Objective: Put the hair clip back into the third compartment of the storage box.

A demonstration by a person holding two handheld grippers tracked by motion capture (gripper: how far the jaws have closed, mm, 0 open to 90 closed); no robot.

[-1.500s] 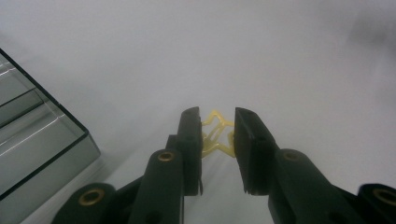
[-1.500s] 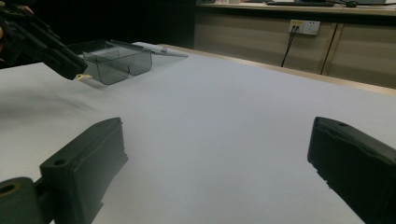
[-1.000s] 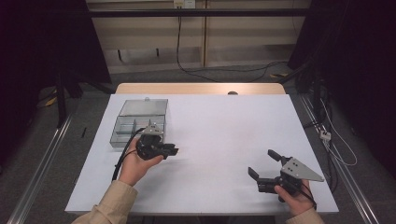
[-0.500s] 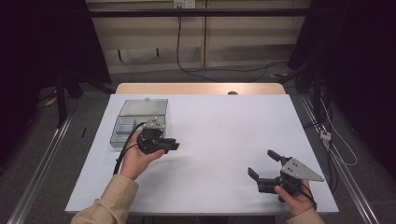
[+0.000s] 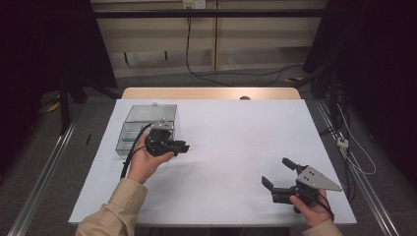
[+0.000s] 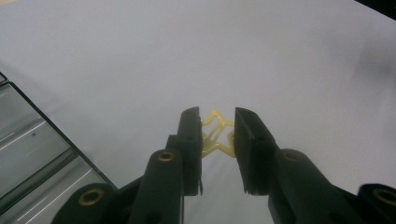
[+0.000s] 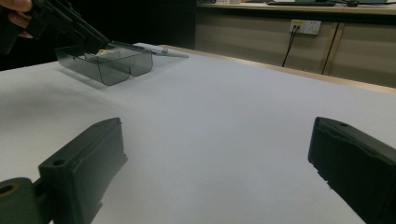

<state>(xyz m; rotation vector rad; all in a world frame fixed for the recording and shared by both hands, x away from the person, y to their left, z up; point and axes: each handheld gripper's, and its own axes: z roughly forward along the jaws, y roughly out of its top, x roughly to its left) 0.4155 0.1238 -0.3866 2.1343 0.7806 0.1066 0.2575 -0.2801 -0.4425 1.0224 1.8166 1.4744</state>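
Observation:
A person's left hand holds my left gripper (image 5: 184, 146) a little above the white table (image 5: 231, 132), just right of a clear plastic compartment box (image 5: 147, 115). In the left gripper view its jaws (image 6: 215, 119) are shut on a small, flat, yellow openwork piece (image 6: 215, 135) over bare table, with the box (image 6: 32, 149) at the lower left. My right gripper (image 5: 276, 172) rests near the front right corner. It stands open with nothing between its fingers (image 7: 84, 163). From there the box (image 7: 109, 63) and the left gripper (image 7: 60, 18) show far off.
The box's lid lies open toward the far side, and small pale parts sit in its compartments. A wooden strip (image 5: 211, 93) edges the table's far side. Cables (image 5: 344, 142) and a metal rail run along the floor to the right.
The left hand has drifted slightly away from the person, toward the box, with the gripper still shut. The right gripper has not moved.

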